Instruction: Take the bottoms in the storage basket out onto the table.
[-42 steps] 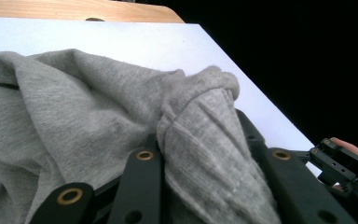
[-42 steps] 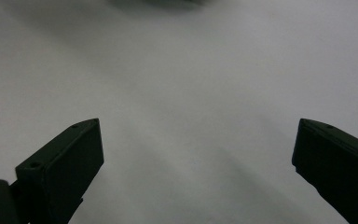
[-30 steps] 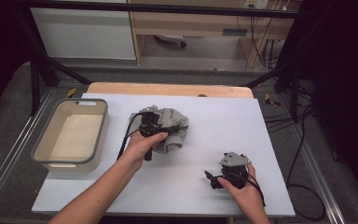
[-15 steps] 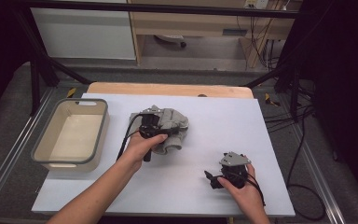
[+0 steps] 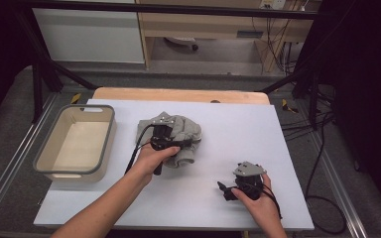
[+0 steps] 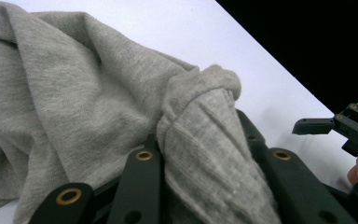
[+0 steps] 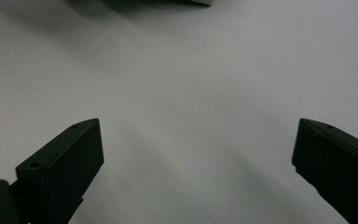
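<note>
A crumpled grey cloth [image 5: 187, 130] lies near the middle of the white table top [image 5: 248, 129]. My left gripper [image 5: 178, 145] reaches into it from the left. In the left gripper view a bunched fold of the cloth [image 6: 205, 140] is pinched between the two black jaws, so my left gripper [image 6: 196, 128] is shut on it. Near the front right of the table my right gripper [image 5: 225, 190] rests in the hand, pointing left. Its jaws stand wide apart over bare table in the right gripper view, leaving my right gripper [image 7: 199, 123] open and holding nothing.
A beige bin with a grey rim [image 5: 109, 141] stands at the left edge of the table, nothing inside it. A wooden strip [image 5: 178, 94] runs along the far edge. Black frame bars and cables flank the table on both sides.
</note>
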Demonstrator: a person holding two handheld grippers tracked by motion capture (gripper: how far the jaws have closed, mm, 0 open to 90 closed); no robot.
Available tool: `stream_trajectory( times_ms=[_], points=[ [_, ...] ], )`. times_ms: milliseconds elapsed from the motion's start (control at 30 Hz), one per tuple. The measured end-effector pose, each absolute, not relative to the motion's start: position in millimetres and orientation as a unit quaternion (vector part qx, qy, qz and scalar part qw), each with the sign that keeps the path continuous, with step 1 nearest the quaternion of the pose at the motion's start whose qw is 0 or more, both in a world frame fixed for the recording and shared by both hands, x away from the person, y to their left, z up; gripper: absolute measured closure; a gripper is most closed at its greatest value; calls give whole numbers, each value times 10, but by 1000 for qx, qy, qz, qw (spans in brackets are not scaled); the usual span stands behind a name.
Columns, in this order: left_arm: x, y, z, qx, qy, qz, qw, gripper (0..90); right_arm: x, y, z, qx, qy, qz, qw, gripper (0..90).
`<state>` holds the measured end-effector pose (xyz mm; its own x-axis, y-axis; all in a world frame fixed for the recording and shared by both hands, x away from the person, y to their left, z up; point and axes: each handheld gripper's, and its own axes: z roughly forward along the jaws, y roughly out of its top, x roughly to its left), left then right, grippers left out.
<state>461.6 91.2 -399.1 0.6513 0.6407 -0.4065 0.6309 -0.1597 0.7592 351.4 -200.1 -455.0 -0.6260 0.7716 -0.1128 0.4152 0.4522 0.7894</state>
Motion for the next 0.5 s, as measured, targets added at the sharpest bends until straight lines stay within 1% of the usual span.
stream_trajectory(
  times_ms=[500],
  points=[
    [4593, 899, -4043, 775, 406, 7, 485, 687, 3520, -1988, -4556, 357, 821, 380, 233, 28]
  ],
)
